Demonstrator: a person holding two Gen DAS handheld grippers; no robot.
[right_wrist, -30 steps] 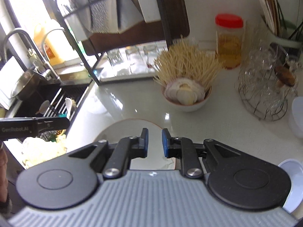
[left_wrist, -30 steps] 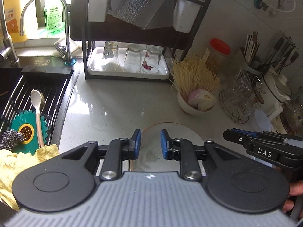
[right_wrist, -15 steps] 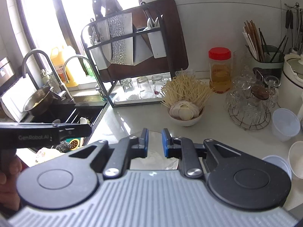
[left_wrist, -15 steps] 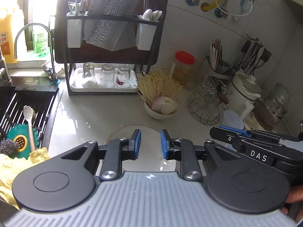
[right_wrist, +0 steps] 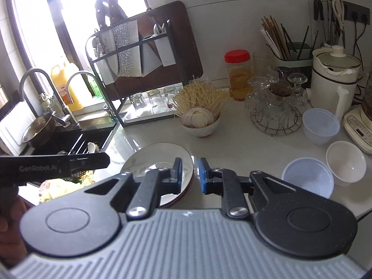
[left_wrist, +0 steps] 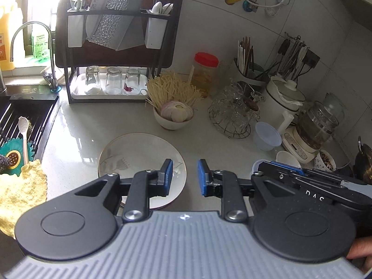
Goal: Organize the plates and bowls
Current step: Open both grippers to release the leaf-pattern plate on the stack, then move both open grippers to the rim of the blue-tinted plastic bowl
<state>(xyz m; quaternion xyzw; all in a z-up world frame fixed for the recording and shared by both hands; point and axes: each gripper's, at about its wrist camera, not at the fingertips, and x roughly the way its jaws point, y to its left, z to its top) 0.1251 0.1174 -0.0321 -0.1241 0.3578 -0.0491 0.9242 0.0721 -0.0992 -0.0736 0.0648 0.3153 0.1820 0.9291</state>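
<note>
- Both grippers have pulled back and up from the counter, so much more of the kitchen shows now than a moment ago.
- The left gripper [left_wrist: 184, 176] has a small gap between its blue pads and holds nothing.
- The right gripper [right_wrist: 189, 174] has an even smaller gap and is empty too.
- The round white plate with a thin brown rim and a grey leaf drawing [left_wrist: 139, 155] lies flat on the pale shiny counter [left_wrist: 97, 125], near both grippers and a bit to the left.
- This looks like a step back after setting the plate down, so another dish is probably next.
- To the right sit a pale blue plastic bowl [right_wrist: 308, 176] and a small white bowl [right_wrist: 346, 161], close together.
- A taller see-through plastic cup [right_wrist: 320, 125] stands farther back.
- A white bowl with dry noodles and sliced onion [left_wrist: 173, 116] sits beyond the plate.
- The near edge of the plate is hidden behind the gripper bodies.
- The window at the far left is too bright to see through.
- The right edge of the left view is cut off, so the dark pot [left_wrist: 363, 162] there is hard to make out.
</note>
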